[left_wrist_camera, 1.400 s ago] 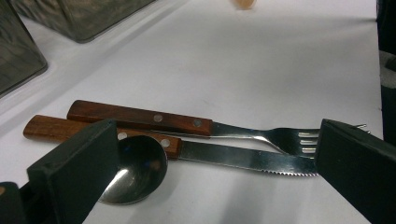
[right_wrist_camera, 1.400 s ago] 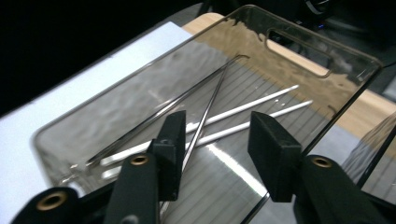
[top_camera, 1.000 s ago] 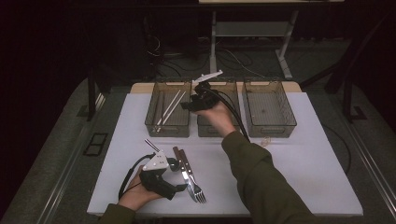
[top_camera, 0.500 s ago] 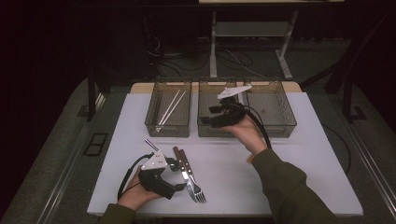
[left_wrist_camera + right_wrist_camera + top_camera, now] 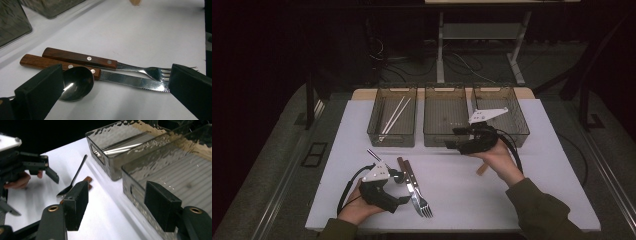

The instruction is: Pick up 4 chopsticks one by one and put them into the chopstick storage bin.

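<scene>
I see a white desk (image 5: pixel 452 195) carrying everything. Along its far edge three clear bins stand side by side: the left bin (image 5: pixel 374 131), the middle bin (image 5: pixel 430 136) and the right bin (image 5: pixel 522 127). Near my front-left corner a fork (image 5: pixel 419 197) and a knife (image 5: pixel 404 170) lie side by side and touching, both with brown wooden handles pointing toward the bins. A spoon (image 5: pixel 75 83) lies against them, its bowl resting beside the knife handle, its thin dark handle running off to the left. To the right, well apart from the cutlery, a small wooden piece (image 5: pixel 482 169) lies on the bare desk.
</scene>
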`<state>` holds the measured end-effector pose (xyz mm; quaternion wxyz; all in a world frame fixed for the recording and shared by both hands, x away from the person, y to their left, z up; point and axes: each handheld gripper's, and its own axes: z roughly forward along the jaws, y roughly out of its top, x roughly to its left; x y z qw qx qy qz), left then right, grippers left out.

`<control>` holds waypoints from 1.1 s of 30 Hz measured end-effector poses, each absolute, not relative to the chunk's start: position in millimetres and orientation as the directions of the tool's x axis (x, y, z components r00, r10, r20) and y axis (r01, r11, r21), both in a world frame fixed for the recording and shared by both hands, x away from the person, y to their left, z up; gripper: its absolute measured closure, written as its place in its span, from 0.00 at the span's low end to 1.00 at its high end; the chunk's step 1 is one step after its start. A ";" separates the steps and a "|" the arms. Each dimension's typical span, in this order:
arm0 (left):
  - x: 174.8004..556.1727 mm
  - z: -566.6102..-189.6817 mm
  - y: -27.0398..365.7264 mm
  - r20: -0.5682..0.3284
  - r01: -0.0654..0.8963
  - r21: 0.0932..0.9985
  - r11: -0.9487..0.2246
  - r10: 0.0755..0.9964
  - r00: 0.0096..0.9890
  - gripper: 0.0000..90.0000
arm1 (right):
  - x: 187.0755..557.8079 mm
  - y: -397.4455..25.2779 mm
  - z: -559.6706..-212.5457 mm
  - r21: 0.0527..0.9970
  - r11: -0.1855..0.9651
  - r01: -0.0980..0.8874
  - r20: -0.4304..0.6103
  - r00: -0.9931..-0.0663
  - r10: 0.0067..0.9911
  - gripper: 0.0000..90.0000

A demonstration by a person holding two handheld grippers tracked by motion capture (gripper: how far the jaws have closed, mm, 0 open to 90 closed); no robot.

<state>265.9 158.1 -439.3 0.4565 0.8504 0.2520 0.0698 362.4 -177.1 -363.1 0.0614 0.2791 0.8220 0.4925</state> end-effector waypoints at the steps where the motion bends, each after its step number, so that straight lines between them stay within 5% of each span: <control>1: 265.9 -439.4 157.9 -0.111 0.364 0.812 -0.457 0.492 0.864 0.00 | 360.3 -180.6 -364.9 0.844 0.356 0.400 0.177 -0.835 0.521 0.40; 16: 264.7 -439.8 156.9 -0.099 0.360 0.804 -0.473 0.491 0.865 0.00 | 335.3 -243.9 -392.4 0.829 0.335 0.447 0.190 -0.790 0.583 0.44; 33: 264.2 -439.6 155.6 -0.092 0.351 0.802 -0.483 0.481 0.872 0.00 | 351.5 -280.1 -416.5 0.763 0.380 0.524 0.128 -0.697 0.705 0.93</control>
